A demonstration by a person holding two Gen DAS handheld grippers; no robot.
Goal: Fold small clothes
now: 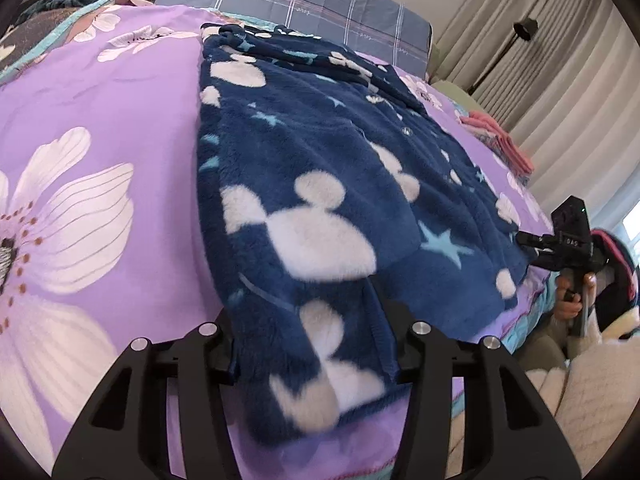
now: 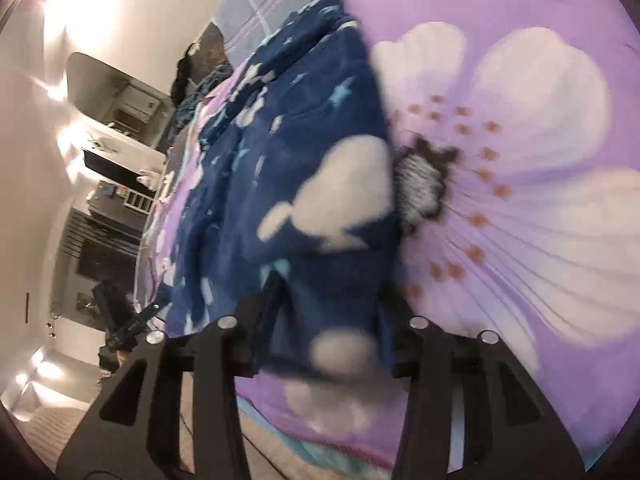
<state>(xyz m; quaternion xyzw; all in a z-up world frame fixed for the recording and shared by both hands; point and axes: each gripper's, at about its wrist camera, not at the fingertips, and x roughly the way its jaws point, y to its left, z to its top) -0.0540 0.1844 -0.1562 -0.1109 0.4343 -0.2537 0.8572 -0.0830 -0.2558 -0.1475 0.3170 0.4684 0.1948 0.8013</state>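
Fleece is what both tools have to manage: a navy fleece top (image 1: 320, 184) with white mouse-head shapes and pale stars lies spread on a bed covered by a purple flowered sheet (image 1: 100, 92), its near hem hanging toward the bed's edge. The left gripper (image 1: 316, 344) has its fingers apart, one on each side of the near part of the garment; the cloth lies between them, but I judge the pads are not pinching it. In the right wrist view the right gripper (image 2: 324, 340) likewise stands with its fingers parted astride a blurred navy edge, with no clear pinch (the blur makes contact hard to read). Seen from the left wrist view, that right tool sits at the far side of the hem, near the bed's edge, with a hand (image 1: 568, 300) on its grip.

The step in hand looks like taking or releasing the hem corners for a fold. To do it well, each pair of fingers should close on a single doubled edge rather than a loose bunch, both sides at matching points along the hem, so the fold line runs straight. Thick pile slips and springs back, so a firm bite and a low, even carry would help. A grey checked pillow (image 1: 304, 4) and a folded pink cloth (image 1: 500, 140) lie well clear.
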